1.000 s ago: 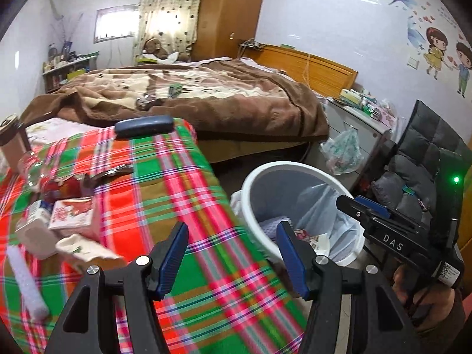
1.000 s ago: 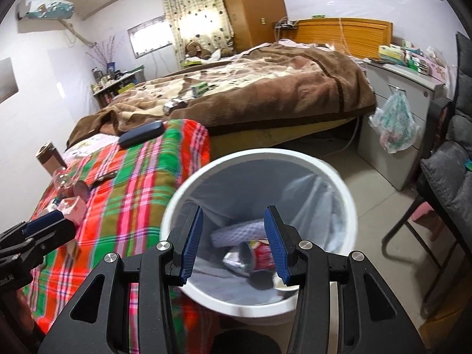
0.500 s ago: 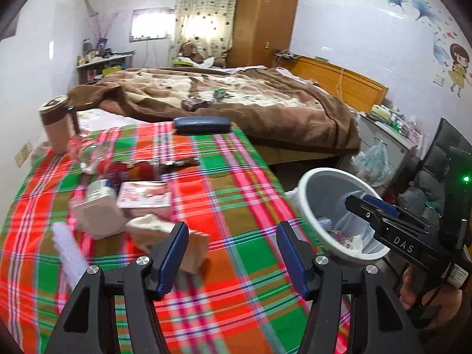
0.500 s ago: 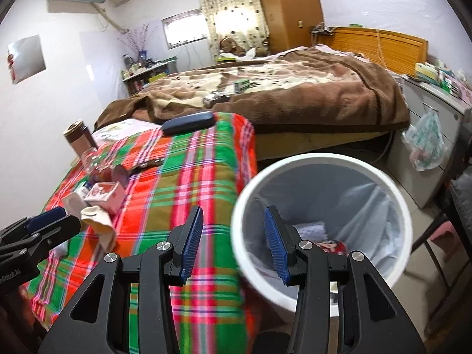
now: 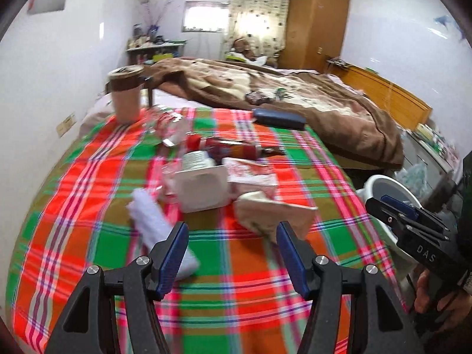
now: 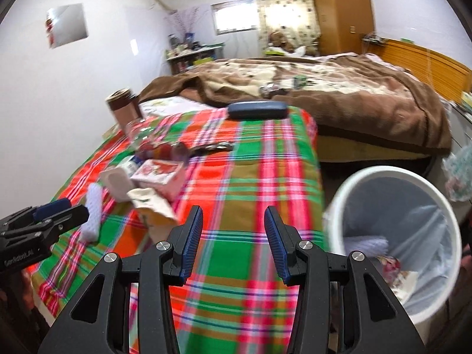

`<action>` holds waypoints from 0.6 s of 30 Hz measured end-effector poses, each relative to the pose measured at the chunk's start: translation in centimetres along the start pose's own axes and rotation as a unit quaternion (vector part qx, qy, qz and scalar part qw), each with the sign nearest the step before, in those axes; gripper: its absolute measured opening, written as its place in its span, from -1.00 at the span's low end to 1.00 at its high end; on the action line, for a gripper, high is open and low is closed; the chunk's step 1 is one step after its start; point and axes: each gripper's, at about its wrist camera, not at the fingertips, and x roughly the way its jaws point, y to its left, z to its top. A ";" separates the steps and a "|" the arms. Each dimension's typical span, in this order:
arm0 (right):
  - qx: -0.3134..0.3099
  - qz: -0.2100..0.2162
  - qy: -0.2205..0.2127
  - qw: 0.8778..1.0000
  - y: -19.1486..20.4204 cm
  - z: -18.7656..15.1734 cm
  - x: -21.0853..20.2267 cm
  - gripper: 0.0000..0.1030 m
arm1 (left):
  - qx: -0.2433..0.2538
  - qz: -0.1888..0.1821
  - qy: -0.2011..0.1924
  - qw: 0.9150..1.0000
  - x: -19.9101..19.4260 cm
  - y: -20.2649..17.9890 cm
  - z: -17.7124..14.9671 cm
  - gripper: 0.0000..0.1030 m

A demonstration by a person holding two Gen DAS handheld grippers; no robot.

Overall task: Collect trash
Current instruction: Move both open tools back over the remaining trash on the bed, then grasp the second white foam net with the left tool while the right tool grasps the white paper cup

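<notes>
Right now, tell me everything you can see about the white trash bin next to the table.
The white trash bin is a round, plastic-looking bucket standing upright on the floor beside the table's plaid-covered corner. A thin, pale liner bag hangs inside it. At the bottom lie a white textured piece and a crumpled printed wrapper. Neither gripper touches it. The left wrist view shows only part of its rim.

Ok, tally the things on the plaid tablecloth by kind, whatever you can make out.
Boxes: 2, a white box and a red-and-white carton
White foam sleeve: 1
Crumpled wrapper: 1
Red bottle: 1
Dark blue case: 1
Brown tumbler: 1
Total: 7, leaving out blurred clear items near the tumbler.
</notes>
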 end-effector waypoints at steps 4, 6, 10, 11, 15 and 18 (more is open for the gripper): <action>-0.022 0.021 0.011 0.999 1.8 0.0 1.1 0.02 | -0.017 0.014 0.004 1.000 0.3 2.4 -0.4 0.19; -0.032 0.026 0.016 0.999 2.7 -0.1 1.7 0.02 | -0.020 0.020 0.007 1.000 0.5 3.1 -0.5 0.19; -0.058 0.039 0.031 0.997 4.5 -0.3 2.9 0.03 | -0.033 0.034 0.014 0.999 1.0 5.1 -0.8 0.19; -0.063 0.041 0.032 0.997 4.8 -0.4 3.0 0.03 | -0.037 0.034 0.016 0.999 1.2 5.5 -0.8 0.19; -0.071 0.051 0.035 0.996 5.9 -0.3 3.7 0.09 | -0.060 0.037 0.029 0.997 2.2 7.2 -1.1 0.19; -0.085 0.044 0.041 0.995 6.5 -0.2 4.4 0.10 | -0.079 0.021 0.041 0.996 3.3 8.0 -1.1 0.20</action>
